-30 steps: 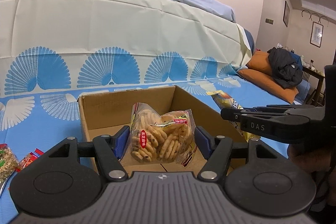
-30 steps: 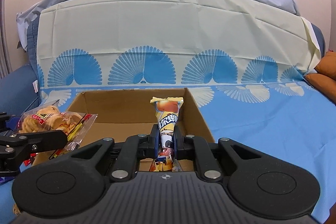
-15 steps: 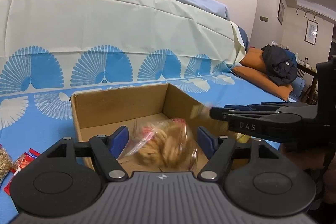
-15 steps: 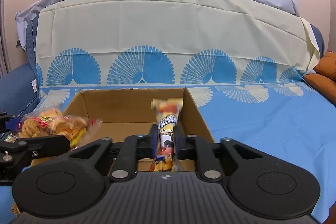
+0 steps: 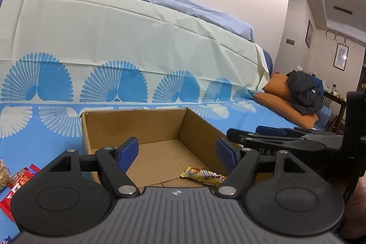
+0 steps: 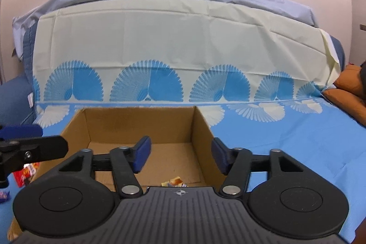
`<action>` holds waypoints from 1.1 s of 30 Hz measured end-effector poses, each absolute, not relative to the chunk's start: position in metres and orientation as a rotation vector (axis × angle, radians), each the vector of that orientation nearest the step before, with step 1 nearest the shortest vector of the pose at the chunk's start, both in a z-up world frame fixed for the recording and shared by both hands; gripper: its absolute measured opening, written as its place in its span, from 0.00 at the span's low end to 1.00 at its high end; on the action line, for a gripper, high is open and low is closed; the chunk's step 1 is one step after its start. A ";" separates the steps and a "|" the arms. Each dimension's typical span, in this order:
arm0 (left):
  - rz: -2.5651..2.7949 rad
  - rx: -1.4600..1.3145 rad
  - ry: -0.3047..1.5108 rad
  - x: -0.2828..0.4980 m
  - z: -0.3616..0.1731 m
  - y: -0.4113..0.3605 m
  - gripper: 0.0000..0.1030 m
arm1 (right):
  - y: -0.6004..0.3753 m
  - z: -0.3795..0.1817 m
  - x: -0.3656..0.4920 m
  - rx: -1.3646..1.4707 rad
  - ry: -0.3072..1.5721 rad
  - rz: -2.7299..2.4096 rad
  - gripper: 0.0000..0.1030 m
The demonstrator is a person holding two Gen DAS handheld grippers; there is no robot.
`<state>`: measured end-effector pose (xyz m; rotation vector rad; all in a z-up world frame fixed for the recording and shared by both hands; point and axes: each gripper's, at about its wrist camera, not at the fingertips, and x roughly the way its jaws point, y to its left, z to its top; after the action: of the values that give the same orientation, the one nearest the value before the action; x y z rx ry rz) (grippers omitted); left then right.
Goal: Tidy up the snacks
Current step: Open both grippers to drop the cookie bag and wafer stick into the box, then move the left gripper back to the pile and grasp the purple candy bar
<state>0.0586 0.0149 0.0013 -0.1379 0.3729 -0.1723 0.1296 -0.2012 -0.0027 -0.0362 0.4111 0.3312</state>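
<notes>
Left wrist view: a yellow snack bar wrapper (image 5: pixel 203 175) is seen lying in the open brown cardboard box (image 5: pixel 137 122), apparently released there for sorting. The left gripper (image 5: pixel 178 152) is held with jaws apart and empty; the right gripper (image 6: pixel 180 157) jaws, just opened, are likewise empty.

box (image 5: pixel 137 122): plain brown cardboard
cloth (image 5: pixel 128 42) behind box: cream, blue fan motifs
wrapper (image 5: pixel 203 175) inside box: yellow, white
pads (image 6: pixel 141 153) over box: blue
cushions (image 5: pixel 276 95) right of box: orange
</notes>
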 end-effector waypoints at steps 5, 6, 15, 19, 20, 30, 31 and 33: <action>-0.191 -0.138 0.420 0.050 -0.002 0.022 0.77 | -0.197 -0.003 0.130 0.011 0.428 0.317 0.67; -0.202 -0.146 0.429 0.046 -0.002 0.026 0.77 | -0.195 -0.003 0.129 0.021 0.439 0.319 0.67; -0.280 -0.051 0.587 0.024 0.018 0.090 0.32 | -0.178 0.001 0.114 0.087 0.472 0.369 0.67; -0.175 -0.069 0.689 0.011 -0.004 0.144 0.27 | -0.165 0.003 0.106 0.076 0.478 0.415 0.67; -0.110 -0.125 0.741 0.012 -0.013 0.160 0.27 | -0.161 0.004 0.103 0.068 0.475 0.428 0.67; 0.189 -0.180 1.012 0.019 -0.056 0.209 0.37 | -0.129 0.006 0.092 0.069 0.500 0.524 0.67; 0.205 -0.179 1.025 0.019 -0.060 0.212 0.39 | -0.125 0.005 0.091 0.073 0.509 0.536 0.67; 0.242 -0.172 1.063 0.022 -0.064 0.217 0.57 | -0.117 0.004 0.089 0.073 0.518 0.559 0.67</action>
<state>0.0222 0.2168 -0.0635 -0.1723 1.0635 0.2422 0.0894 -0.1172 0.0044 0.0735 0.5177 0.5595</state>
